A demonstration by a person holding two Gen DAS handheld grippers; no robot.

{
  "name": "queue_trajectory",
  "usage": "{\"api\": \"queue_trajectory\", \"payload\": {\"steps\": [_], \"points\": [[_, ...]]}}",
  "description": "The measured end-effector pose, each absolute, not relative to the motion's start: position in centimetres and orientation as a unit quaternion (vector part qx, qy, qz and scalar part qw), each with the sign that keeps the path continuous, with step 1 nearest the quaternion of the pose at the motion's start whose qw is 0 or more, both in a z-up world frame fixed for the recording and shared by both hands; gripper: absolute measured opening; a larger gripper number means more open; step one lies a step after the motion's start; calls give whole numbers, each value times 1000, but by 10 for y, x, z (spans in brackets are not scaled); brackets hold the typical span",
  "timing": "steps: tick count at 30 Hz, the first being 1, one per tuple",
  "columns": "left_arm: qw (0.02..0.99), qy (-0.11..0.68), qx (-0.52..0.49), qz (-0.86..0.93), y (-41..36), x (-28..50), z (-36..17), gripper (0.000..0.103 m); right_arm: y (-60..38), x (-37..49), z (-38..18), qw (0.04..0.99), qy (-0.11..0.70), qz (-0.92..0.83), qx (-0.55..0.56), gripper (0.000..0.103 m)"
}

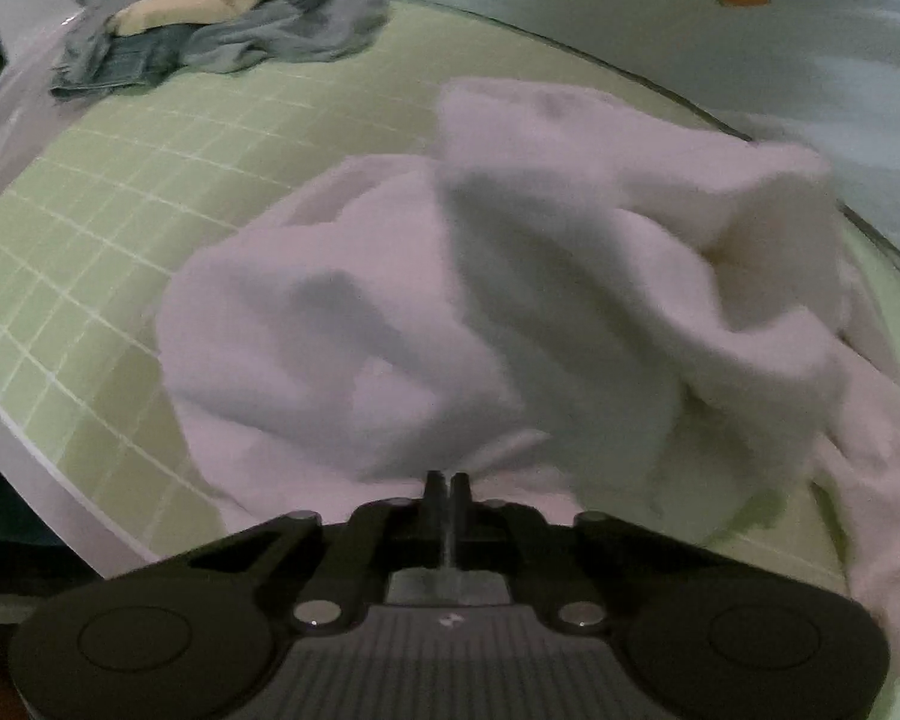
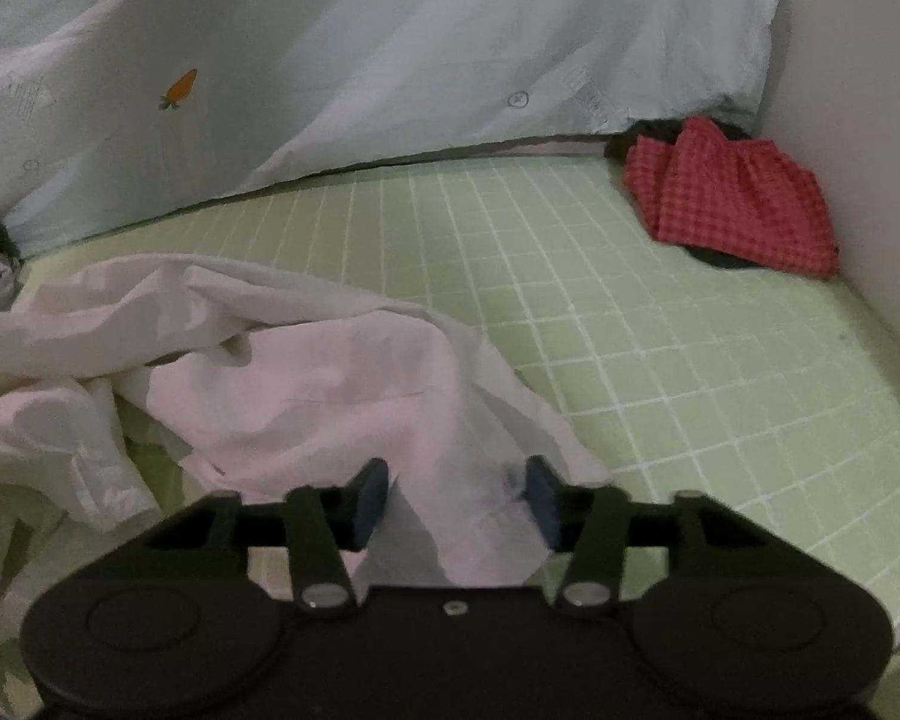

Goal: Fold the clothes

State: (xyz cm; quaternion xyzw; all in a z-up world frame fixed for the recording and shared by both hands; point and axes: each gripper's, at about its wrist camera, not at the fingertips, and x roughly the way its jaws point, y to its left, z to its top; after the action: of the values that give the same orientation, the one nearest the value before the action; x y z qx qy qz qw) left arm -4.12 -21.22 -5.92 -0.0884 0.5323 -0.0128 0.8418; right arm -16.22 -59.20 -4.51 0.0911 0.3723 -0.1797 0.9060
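A crumpled white garment lies bunched on the green grid mat. My left gripper is shut on a fold of the white garment at its near edge and holds it up. In the right wrist view the same white garment lies spread on the green grid mat. My right gripper is open, and a strip of the garment's near edge runs between its blue pads without being pinched.
A grey and cream clothes pile lies at the mat's far left. A red checked cloth on something dark sits in the far right corner by a white wall. A pale blue sheet with a carrot print hangs behind the mat.
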Motion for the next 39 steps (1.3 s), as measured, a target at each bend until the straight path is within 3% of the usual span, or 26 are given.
{"api": "queue_trajectory", "payload": {"steps": [1, 4, 13, 20, 22, 24, 28, 31, 33, 36, 39], "points": [[841, 532, -100, -12, -203, -39, -60, 0, -592, -162, -44, 907, 370, -178, 95, 22], [850, 518, -98, 1, -178, -26, -54, 0, -590, -161, -40, 908, 363, -184, 102, 16], [891, 446, -43, 67, -69, 71, -25, 0, -574, -155, -22, 904, 337, -240, 113, 15], [910, 393, -86, 101, -20, 131, -1, 4, -551, -159, -16, 895, 338, -267, 115, 15], [908, 396, -106, 82, -27, 119, -3, 33, -547, -159, -18, 892, 344, -269, 114, 15], [904, 405, -128, 52, -36, 103, -6, 48, -547, -159, -19, 890, 348, -272, 117, 16], [875, 438, -204, -5, -53, 60, -20, 63, -550, -158, -18, 890, 342, -272, 129, 23], [845, 455, -277, -45, -71, 24, -33, 70, -555, -153, -17, 894, 336, -264, 132, 37], [827, 465, -308, -73, -87, 3, -41, 72, -558, -149, -17, 897, 337, -256, 130, 41], [822, 478, -296, -88, -116, -17, -49, 73, -562, -144, -22, 898, 350, -237, 126, 50], [824, 492, -267, -86, -141, -23, -56, 72, -564, -142, -30, 897, 366, -216, 125, 51]]}}
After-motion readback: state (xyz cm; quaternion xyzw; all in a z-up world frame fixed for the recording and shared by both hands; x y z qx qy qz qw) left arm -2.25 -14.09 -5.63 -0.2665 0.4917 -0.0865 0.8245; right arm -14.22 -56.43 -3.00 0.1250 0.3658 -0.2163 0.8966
